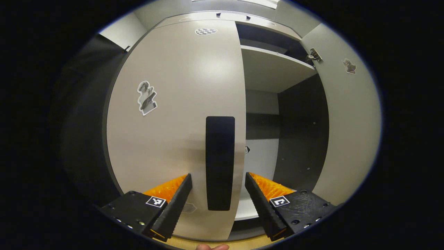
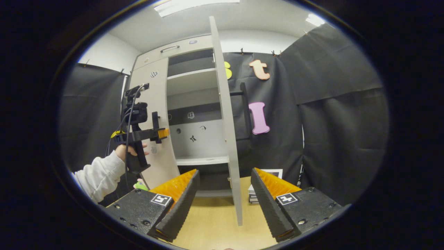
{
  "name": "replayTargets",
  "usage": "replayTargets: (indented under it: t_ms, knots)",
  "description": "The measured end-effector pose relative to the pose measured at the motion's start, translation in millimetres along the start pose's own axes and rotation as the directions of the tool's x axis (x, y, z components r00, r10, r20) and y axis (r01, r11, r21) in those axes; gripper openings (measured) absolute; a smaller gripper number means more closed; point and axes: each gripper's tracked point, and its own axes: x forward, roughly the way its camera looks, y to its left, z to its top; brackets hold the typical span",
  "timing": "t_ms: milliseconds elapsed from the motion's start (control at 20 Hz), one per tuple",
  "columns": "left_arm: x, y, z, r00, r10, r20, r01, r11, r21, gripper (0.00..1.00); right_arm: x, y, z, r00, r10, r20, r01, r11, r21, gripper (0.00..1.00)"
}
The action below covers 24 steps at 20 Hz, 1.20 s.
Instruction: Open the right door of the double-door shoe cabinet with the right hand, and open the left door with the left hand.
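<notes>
The left gripper (image 1: 218, 194) is spread wide and holds nothing; in the left gripper view its fingers stand on either side of the black handle (image 1: 220, 163) of the left door (image 1: 173, 121), not touching it. That door is shut or nearly so, pale, with a sticker (image 1: 146, 98) on its left half and a small checkered mark (image 1: 206, 31) near the top. Past its right edge the shoe cabinet (image 1: 274, 69) stands open, with a pale shelf (image 1: 274, 67) above a dark inner wall, and the right door (image 1: 350, 128) is swung out at the far right, a hinge (image 1: 314, 55) at its top corner.

The right gripper (image 2: 224, 198) is also spread wide and empty. In the right gripper view it sits back from the cabinet, with the open right door (image 2: 227, 121) seen edge-on between its fingers and farther off, its black handle (image 2: 245, 111) on the right face. This view takes in the room: a light wooden floor (image 2: 215, 225), black cloth walls (image 2: 340, 114) right and left, a white ceiling with strip lights (image 2: 194, 5), and a small stack of flat things (image 2: 255, 196) on the floor by the door. It also shows the left gripper (image 2: 160, 132) from the side, held up to the left door (image 2: 158, 114) by a hand (image 2: 129, 150) in a pale sleeve (image 2: 100, 175).
</notes>
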Motion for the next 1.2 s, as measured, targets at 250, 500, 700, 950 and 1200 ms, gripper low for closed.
replayTargets:
  t_ms: [250, 500, 700, 950, 1200]
  knots:
    - [-0.4, 2.2, 0.0, 1.000, -0.015, -0.003, 0.015, 1.000, -0.015, 0.93, 2.1, 2.3, -1.8, 1.000, 0.006, -0.007, -0.006, 1.000, -0.001, 0.92]
    - [0.5, 2.5, -0.5, 0.999, -0.047, 0.012, 0.048, 0.998, -0.048, 0.61, 4.2, 6.0, -4.9, 1.000, 0.011, -0.015, -0.011, 1.000, -0.002, 0.95]
    - [-0.4, -1.7, 0.1, 0.999, -0.043, 0.023, 0.043, 0.999, -0.018, 0.17, 2.0, 8.4, -5.0, 1.000, 0.012, -0.017, -0.012, 1.000, -0.001, 0.95]
    - [-5.7, -0.2, -1.8, 0.998, -0.061, -0.013, 0.060, 0.998, -0.027, 0.11, 0.6, 6.9, -2.8, 1.000, 0.007, -0.006, -0.007, 1.000, -0.006, 0.95]
    - [-45.1, 3.3, 3.6, 0.999, -0.035, -0.009, 0.035, 0.999, 0.032, 0.11, -4.8, 13.7, -5.7, 1.000, 0.011, -0.018, -0.011, 1.000, -0.003, 0.95]
